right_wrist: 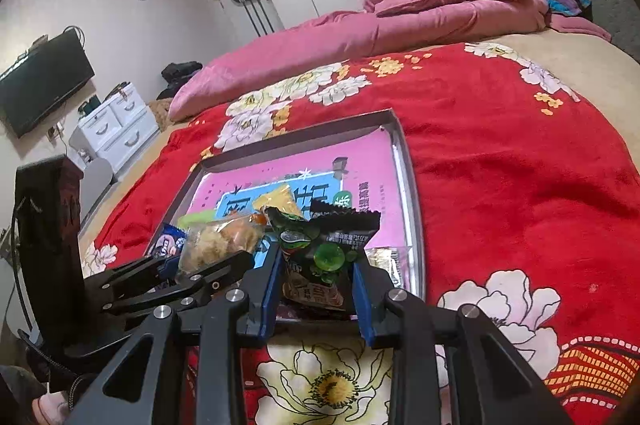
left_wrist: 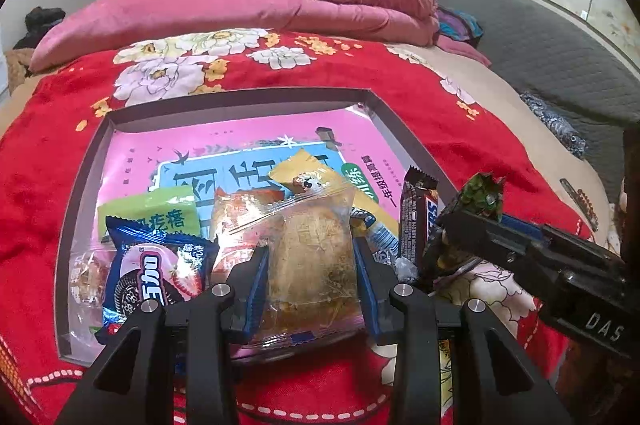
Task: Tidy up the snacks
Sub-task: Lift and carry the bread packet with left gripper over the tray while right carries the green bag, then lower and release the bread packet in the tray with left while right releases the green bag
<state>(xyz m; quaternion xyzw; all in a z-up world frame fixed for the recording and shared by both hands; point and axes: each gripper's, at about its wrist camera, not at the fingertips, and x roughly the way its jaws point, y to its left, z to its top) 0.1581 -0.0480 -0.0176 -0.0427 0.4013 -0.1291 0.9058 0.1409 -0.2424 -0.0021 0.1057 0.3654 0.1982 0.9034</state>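
Between the blue pads of the left claw [left_wrist: 310, 257] sits a clear pastry packet [left_wrist: 310, 257], clamped on both sides and held upright over the near edge of the tray [left_wrist: 240, 95]. Just left of that claw lies a blue Oreo pack [left_wrist: 154, 275], partly over a green packet [left_wrist: 160, 211]. Beyond the claw's tips a yellow wrapper [left_wrist: 308, 171] leans against the pastry packet, and an orange packet [left_wrist: 234, 211] shows behind it to the left. Just right of the claw a dark Snickers bar [left_wrist: 416, 221] stands on end against the tray's right wall, with a blue-white wrapper [left_wrist: 378, 233] between it and the claw.

The right claw [right_wrist: 316, 261] is closed on a dark green snack bag [right_wrist: 320, 249], its jagged top edge sticking up past the fingertips. It hangs over the tray's near right corner [right_wrist: 414, 225]. From the left wrist view this claw comes in from the right, close beside the Snickers bar; whether it touches the bar I cannot tell.

A pink booklet [left_wrist: 248, 141] lines the tray's bottom, under all the snacks. The tray rests on a red flowered blanket [right_wrist: 500, 165], and a pink quilt [right_wrist: 360, 37] lies well beyond both claws.
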